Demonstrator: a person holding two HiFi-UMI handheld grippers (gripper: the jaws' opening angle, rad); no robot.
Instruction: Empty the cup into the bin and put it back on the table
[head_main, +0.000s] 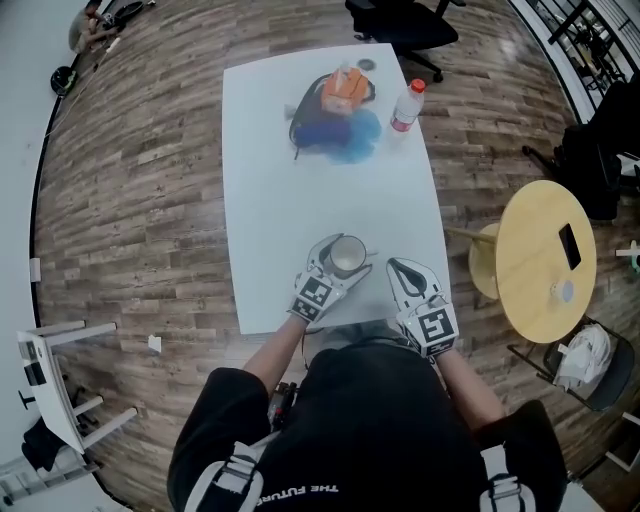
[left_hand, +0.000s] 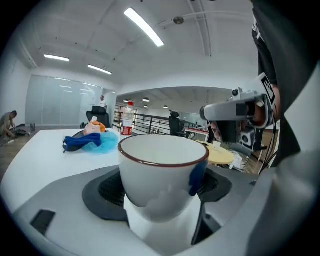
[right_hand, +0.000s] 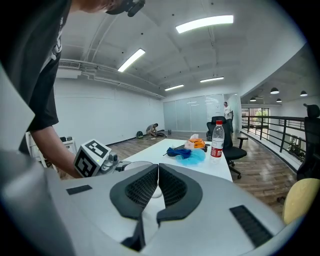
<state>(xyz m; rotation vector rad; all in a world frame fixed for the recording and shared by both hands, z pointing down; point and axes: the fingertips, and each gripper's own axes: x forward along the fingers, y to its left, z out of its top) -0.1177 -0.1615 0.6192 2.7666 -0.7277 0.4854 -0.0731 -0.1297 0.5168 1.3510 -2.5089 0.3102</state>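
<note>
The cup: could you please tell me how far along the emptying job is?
Done: unclear; no bin is in view, and the cup stands upright on the white table near its front edge. In hand: the left tongs are closed on the cup; the right tongs are shut and empty. Left: probably either carrying it off to empty, or only letting go.

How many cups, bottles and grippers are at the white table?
cup: 1
bottle: 1
grippers: 2, the left gripper and the right gripper
Total: 4
</note>
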